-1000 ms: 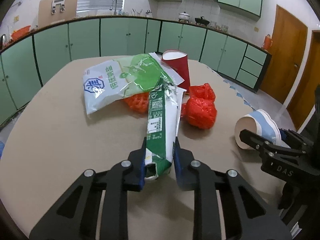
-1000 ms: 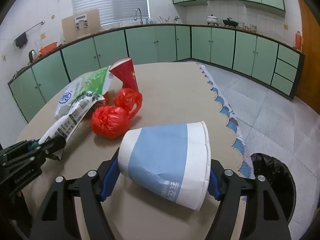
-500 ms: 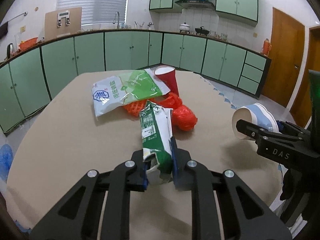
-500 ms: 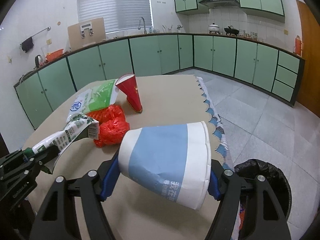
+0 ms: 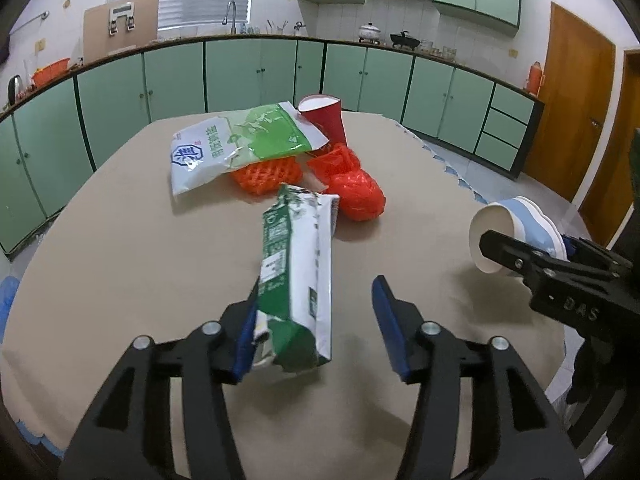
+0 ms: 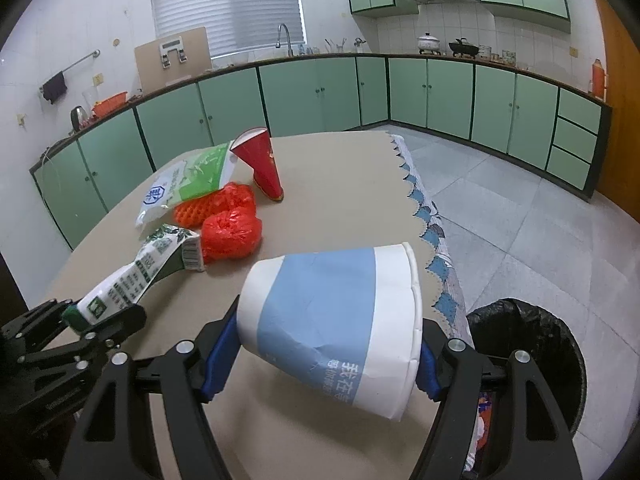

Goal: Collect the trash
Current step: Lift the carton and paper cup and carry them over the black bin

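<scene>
My left gripper (image 5: 316,320) is open above the table. A flattened green-and-white carton (image 5: 298,276) leans against its left finger, with a wide gap to the right finger. The carton also shows in the right wrist view (image 6: 136,272). My right gripper (image 6: 320,356) is shut on a blue-and-white paper cup (image 6: 336,320), held on its side near the table's right edge; the cup shows in the left wrist view (image 5: 508,236) too. On the table lie a green-and-white bag (image 5: 236,144), a red paper cup (image 5: 326,120), an orange net (image 5: 266,174) and a red plastic bag (image 5: 356,188).
A bin with a black liner (image 6: 532,360) stands on the tiled floor below the table's right edge. The brown table (image 5: 120,240) has a scalloped blue-trimmed cloth edge (image 6: 428,220). Green cabinets (image 5: 256,76) line the walls. A wooden door (image 5: 576,108) is at the right.
My left gripper has opened; the carton, gripped before, now leans on the left finger. Both grippers have risen and drawn back from the trash pile. The right still holds the cup.
</scene>
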Available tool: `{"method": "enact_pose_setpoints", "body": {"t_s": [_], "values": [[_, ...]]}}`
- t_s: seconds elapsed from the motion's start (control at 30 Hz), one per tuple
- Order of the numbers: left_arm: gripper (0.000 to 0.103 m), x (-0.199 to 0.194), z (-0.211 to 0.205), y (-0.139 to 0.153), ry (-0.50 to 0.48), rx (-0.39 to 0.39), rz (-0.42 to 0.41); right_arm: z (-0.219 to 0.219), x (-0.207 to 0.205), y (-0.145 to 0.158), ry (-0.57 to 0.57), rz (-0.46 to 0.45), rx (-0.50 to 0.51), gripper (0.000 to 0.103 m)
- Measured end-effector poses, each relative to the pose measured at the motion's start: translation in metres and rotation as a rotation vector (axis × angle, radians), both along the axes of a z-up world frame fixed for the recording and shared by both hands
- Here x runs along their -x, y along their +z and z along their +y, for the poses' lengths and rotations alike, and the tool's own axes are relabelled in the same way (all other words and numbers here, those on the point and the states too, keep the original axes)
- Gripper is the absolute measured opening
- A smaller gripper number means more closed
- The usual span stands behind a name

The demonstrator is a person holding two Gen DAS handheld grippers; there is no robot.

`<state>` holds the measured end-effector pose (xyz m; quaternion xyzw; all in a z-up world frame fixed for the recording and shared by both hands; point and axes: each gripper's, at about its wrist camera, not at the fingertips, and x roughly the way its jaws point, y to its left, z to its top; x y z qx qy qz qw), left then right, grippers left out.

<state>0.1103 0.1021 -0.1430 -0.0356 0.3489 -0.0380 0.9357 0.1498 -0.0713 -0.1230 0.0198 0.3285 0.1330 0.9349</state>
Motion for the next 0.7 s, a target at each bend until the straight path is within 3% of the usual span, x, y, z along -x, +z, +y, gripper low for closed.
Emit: {"method": "enact_pose_setpoints", "body": {"t_s": [0.2,0.23,0.27,0.3,0.7], "values": [[0.057,-0.016,0.003,-0.009,0.036,0.021,0.034,0.0,0.0,0.0,-0.001,-0.001,0.002,0.071],[0.052,-0.017,0.004,-0.009,0.043,0.021,0.032,0.0,0.0,0.0,-0.001,-0.001,0.003,0.071],[0.028,-0.018,0.005,-0.01,0.047,0.013,0.029,0.0,0.0,0.0,-0.001,-0.001,0.003,0.071],[0.024,-0.019,0.006,-0.01,0.039,0.019,0.031,0.0,0.0,0.0,-0.002,0.0,0.003,0.071],[0.016,0.009,0.009,0.02,0.065,0.014,-0.076,-0.001,0.007,0.013,0.017,-0.043,-0.008,0.071]]}}
